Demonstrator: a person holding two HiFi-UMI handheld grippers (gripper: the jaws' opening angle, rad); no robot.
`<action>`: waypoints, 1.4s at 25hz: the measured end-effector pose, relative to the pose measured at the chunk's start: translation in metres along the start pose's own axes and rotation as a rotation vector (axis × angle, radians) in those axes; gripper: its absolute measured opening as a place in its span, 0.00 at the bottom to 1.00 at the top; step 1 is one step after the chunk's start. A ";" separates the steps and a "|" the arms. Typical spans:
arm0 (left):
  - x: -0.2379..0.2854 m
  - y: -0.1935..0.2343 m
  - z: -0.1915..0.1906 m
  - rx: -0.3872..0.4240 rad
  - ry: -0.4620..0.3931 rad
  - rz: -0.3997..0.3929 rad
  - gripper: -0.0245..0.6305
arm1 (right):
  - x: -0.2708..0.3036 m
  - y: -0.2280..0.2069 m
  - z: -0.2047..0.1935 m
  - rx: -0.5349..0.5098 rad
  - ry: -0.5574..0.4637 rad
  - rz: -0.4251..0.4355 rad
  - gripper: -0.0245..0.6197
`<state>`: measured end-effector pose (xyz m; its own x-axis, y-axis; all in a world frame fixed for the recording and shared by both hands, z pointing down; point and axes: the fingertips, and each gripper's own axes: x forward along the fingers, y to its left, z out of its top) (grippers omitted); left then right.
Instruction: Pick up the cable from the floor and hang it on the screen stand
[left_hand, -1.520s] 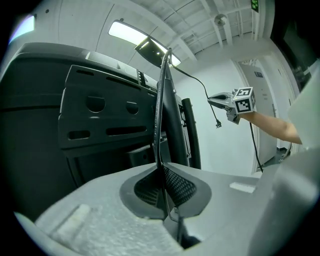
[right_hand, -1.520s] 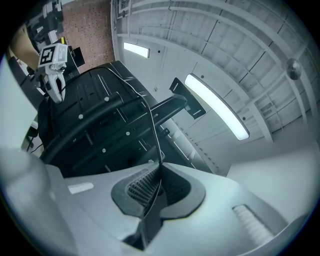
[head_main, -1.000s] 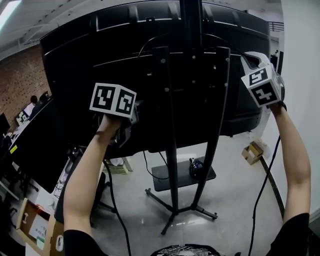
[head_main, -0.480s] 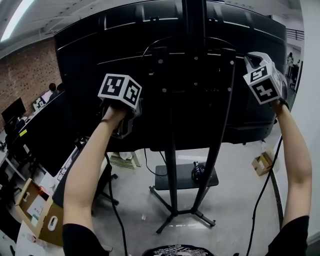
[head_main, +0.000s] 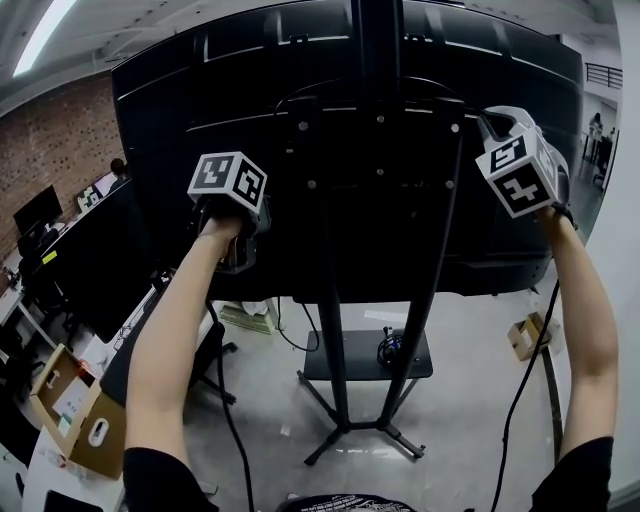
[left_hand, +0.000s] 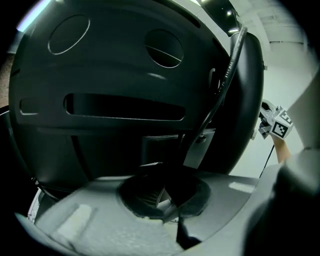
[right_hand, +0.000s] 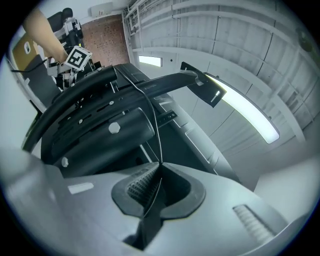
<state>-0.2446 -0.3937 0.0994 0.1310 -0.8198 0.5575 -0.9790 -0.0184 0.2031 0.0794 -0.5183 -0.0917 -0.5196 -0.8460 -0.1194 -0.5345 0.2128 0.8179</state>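
- Pinching the cable (right_hand: 150, 115) between the pressed-together jaws of the right gripper (right_hand: 158, 167), up at the top right of the screen stand (head_main: 335, 300) and well off the floor
- Holding the left gripper (left_hand: 164, 180) with its jaws pressed together too, low against the back of the screen (left_hand: 125, 75); not making clear whether the cable running down toward them is nipped there or only passing just in front
- Arching the cable, in the head view, across the top of the stand's uprights from one gripper toward the other, apparently not yet resting on anything that would keep it there
- Risking, on letting go now, a slide of the thin cable back down to the floor, judging by the smooth rounded back of the screen and no hook or peg showing under the arch
- Risking a snag as well: dragging sideways with the right gripper and possibly catching the cable on a bolt head (right_hand: 114, 128) or a bracket edge, then jerking it out of the pinch
- Risking a tangle with the black lead (head_main: 520, 400) hanging beside the right forearm, lying close to the working side
- Crowding the floor below: the stand's low shelf (head_main: 365, 365) carrying a dark coiled thing (head_main: 390, 345), a small carton (head_main: 527, 335) at the right, an open cardboard box (head_main: 75, 410) at the left
- Blocking most of the reach and sight: the wide screen itself, filling the space ahead of both grippers
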 end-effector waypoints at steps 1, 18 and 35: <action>0.001 0.002 0.002 -0.003 -0.008 0.007 0.04 | -0.001 0.001 0.000 0.013 0.000 0.012 0.07; -0.048 -0.026 0.044 0.175 -0.350 0.085 0.04 | -0.007 0.065 -0.048 0.303 0.046 0.196 0.07; -0.101 0.008 0.093 -0.053 -0.227 0.117 0.04 | -0.010 0.079 -0.052 0.305 0.035 0.192 0.08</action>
<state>-0.2804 -0.3644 -0.0304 -0.0269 -0.9221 0.3860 -0.9751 0.1092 0.1930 0.0773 -0.5189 0.0034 -0.6092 -0.7918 0.0436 -0.6068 0.5009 0.6172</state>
